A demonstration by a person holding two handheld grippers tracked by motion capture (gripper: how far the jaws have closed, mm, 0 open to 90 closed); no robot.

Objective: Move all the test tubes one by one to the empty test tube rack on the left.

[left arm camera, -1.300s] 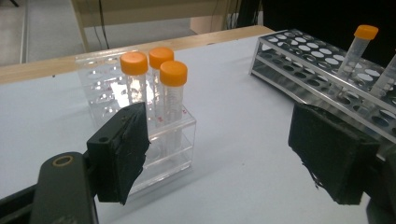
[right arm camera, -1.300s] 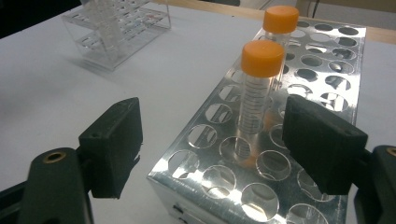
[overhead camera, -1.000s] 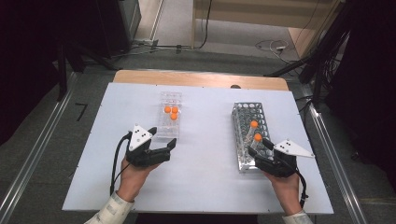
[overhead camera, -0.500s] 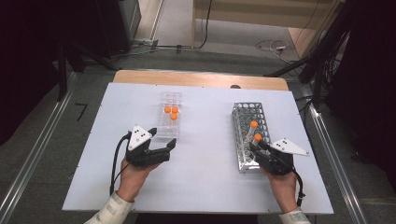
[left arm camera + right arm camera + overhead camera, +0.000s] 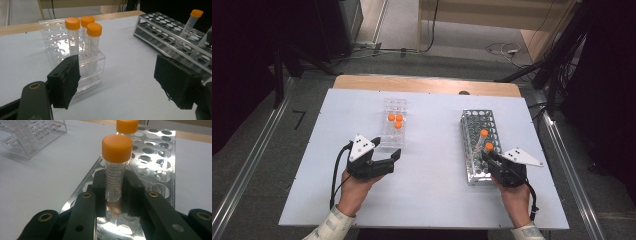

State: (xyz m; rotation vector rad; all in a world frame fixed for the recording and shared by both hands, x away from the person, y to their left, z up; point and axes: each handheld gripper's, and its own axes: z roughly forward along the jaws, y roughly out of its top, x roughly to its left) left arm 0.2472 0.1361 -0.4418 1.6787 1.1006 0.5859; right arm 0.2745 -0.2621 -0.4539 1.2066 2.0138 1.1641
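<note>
A clear plastic rack [image 5: 393, 122] [image 5: 75, 50] holds three orange-capped tubes [image 5: 86, 32] near the table's middle. To its right a metal rack [image 5: 477, 145] [image 5: 155, 157] carries two more. My right gripper [image 5: 488, 156] [image 5: 115, 187] is shut on the nearer tube [image 5: 488, 146] [image 5: 117, 170], which stands in a hole at the rack's near end. The farther tube [image 5: 484, 133] [image 5: 127, 126] leans just behind it. My left gripper [image 5: 394, 156] [image 5: 117, 82] is wide open with nothing between its pads, just short of the clear rack's near end.
The white table [image 5: 432, 200] has bare room between the two racks and along its front edge. A wooden strip [image 5: 427, 85] runs along the far edge. Beyond it cables lie on the floor [image 5: 502, 50]. Dark equipment stands at both sides.
Little differs: the right gripper has shifted slightly at the metal rack's near end around the tube. The left gripper stays where it was.
</note>
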